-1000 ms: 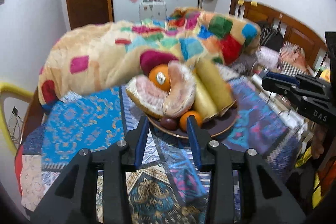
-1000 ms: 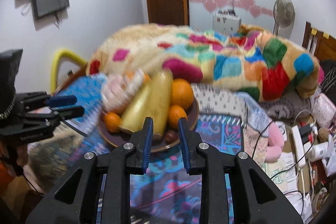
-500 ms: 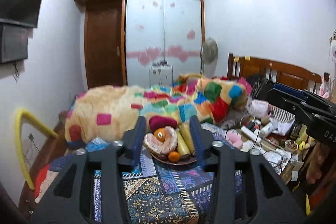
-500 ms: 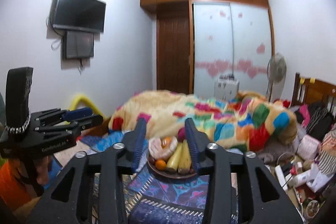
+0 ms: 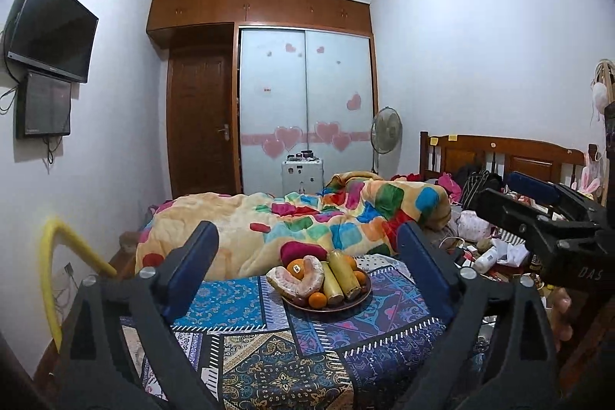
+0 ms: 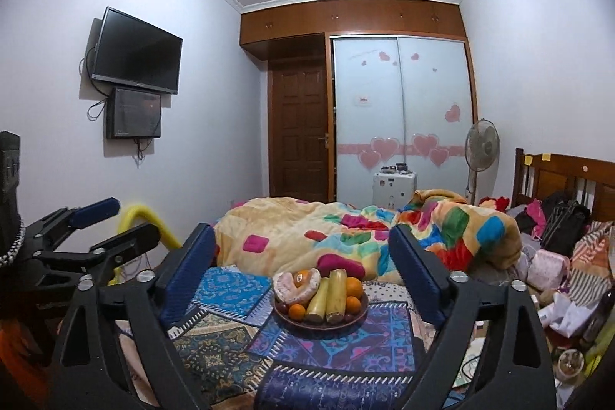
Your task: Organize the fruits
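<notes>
1. Holding my left hand-held gripper (image 5: 307, 268) level, I see its jaws opening wide with nothing between the blue pads; the fruit plate only shows through the gap, well beyond them.
2. My right hand-held gripper (image 6: 301, 269) is the same: jaws opening, wide apart, gripping nothing.
3. The brown plate (image 6: 361, 310) sits on the patterned cloth (image 6: 338, 348) over the bed, in front of the colourful blanket (image 6: 346, 237).
4. On the plate lie two long yellow fruits (image 6: 336, 291) side by side, peeled pomelo pieces (image 6: 288, 285) on the left, and several oranges (image 6: 353, 287); one orange (image 6: 296, 312) sits at the near left rim.
5. In the left view, my right hand-held gripper juts in from the right edge.
</notes>
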Action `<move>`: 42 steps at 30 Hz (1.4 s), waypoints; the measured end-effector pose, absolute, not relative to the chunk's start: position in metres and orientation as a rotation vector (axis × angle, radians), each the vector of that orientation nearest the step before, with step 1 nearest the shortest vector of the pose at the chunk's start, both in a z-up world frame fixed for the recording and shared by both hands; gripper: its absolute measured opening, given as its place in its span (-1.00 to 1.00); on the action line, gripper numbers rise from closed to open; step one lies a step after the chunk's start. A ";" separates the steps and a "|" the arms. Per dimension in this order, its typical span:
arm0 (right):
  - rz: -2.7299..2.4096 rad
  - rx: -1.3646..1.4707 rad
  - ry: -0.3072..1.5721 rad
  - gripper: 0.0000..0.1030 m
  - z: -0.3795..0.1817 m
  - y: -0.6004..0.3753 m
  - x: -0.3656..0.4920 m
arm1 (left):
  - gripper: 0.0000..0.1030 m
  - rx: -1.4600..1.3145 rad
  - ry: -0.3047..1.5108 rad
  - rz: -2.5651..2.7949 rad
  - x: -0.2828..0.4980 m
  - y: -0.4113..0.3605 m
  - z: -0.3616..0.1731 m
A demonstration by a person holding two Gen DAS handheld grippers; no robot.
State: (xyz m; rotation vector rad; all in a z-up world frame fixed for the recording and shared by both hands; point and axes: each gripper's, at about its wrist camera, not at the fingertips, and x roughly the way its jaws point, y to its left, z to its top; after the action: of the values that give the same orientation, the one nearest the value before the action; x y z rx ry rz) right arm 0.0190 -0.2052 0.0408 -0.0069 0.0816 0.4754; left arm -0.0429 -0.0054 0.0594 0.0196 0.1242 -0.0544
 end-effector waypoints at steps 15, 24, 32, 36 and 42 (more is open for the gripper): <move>0.460 0.009 0.073 1.00 0.035 -0.212 0.007 | 0.97 0.018 0.106 -0.052 -0.048 -0.008 0.054; 0.459 0.008 0.078 1.00 0.032 -0.211 0.006 | 0.99 0.011 0.108 -0.054 -0.047 -0.010 0.052; 0.455 0.005 0.076 1.00 0.032 -0.210 0.005 | 0.99 0.010 0.106 -0.063 -0.047 -0.012 0.051; 0.448 0.005 0.073 1.00 0.032 -0.211 0.004 | 0.99 0.014 0.103 -0.064 -0.049 -0.013 0.052; 0.443 0.012 0.071 1.00 0.032 -0.212 0.004 | 0.99 0.005 0.109 -0.069 -0.050 -0.014 0.051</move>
State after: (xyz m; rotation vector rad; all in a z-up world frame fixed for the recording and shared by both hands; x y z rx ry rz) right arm 0.0040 -0.2120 0.0319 0.0116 0.0712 0.4427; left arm -0.0496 -0.0137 0.0514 0.0054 0.1090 -0.0688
